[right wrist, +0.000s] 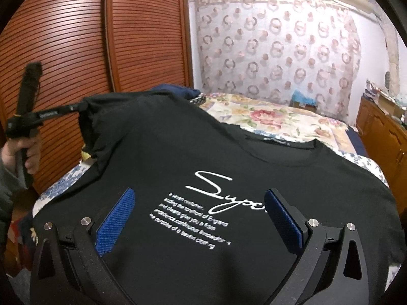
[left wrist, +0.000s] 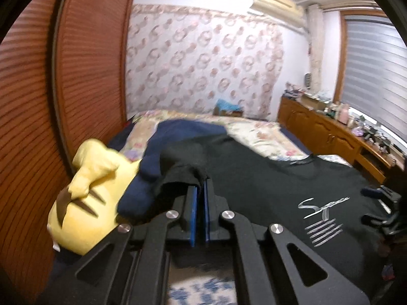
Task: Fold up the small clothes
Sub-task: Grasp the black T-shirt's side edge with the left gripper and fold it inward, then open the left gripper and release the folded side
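A black T-shirt (right wrist: 178, 152) with white script print lies front-up on the bed. My left gripper (left wrist: 200, 185) is shut on the shirt's left sleeve (left wrist: 183, 167) and lifts it off the bed; it also shows in the right wrist view (right wrist: 76, 108), held by a hand. My right gripper (right wrist: 201, 203) is open and empty, its blue pads (right wrist: 117, 218) spread wide just above the shirt's chest print. The shirt also shows in the left wrist view (left wrist: 279, 190).
A yellow plush toy (left wrist: 86, 195) and a navy garment (left wrist: 178, 132) lie left of the shirt. A floral bedspread (right wrist: 279, 122) covers the bed. Wooden louvred wardrobe doors (right wrist: 76, 38) stand at left. A cluttered wooden cabinet (left wrist: 330, 137) runs along the right.
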